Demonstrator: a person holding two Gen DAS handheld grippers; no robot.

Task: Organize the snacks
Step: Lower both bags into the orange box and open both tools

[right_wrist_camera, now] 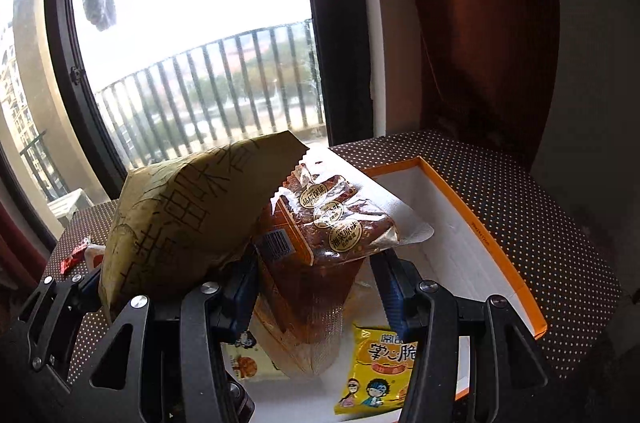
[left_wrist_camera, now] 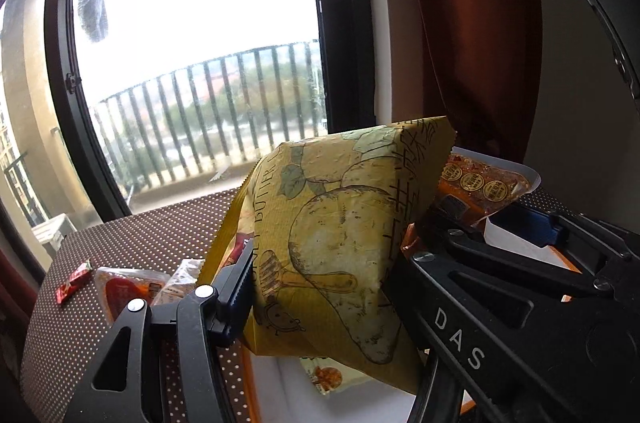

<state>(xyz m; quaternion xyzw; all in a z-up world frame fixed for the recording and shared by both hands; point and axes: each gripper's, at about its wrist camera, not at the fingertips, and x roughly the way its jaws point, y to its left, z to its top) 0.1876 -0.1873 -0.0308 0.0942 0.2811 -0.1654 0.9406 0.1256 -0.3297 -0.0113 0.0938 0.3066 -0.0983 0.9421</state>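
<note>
Gripping a yellow honey-butter bag (left_wrist_camera: 336,247) between its pads, left gripper (left_wrist_camera: 320,287) clamped across the bag's width, long axis rising up and away toward the window (left_wrist_camera: 192,43). Clamped likewise on a clear pack of reddish-brown snack (right_wrist_camera: 320,263), right gripper (right_wrist_camera: 316,299), pack's long axis running away from the jaws with its sealed end tipped up. Carried side by side, yellow bag leaning against the pack's left flank and touching it. Directly below and ahead of the right fingers, white box with orange rim (right_wrist_camera: 480,219), open, already holding a yellow cartoon packet (right_wrist_camera: 376,371) and another small packet (right_wrist_camera: 244,363). Judged nearer the box: the right hand, pack hanging over the interior; yellow bag over the near left edge. Left out on the dotted cloth (left_wrist_camera: 152,243), well to the left: small red sachet (left_wrist_camera: 72,287) and an orange-red packet (left_wrist_camera: 124,291), not yet boxed.
</note>
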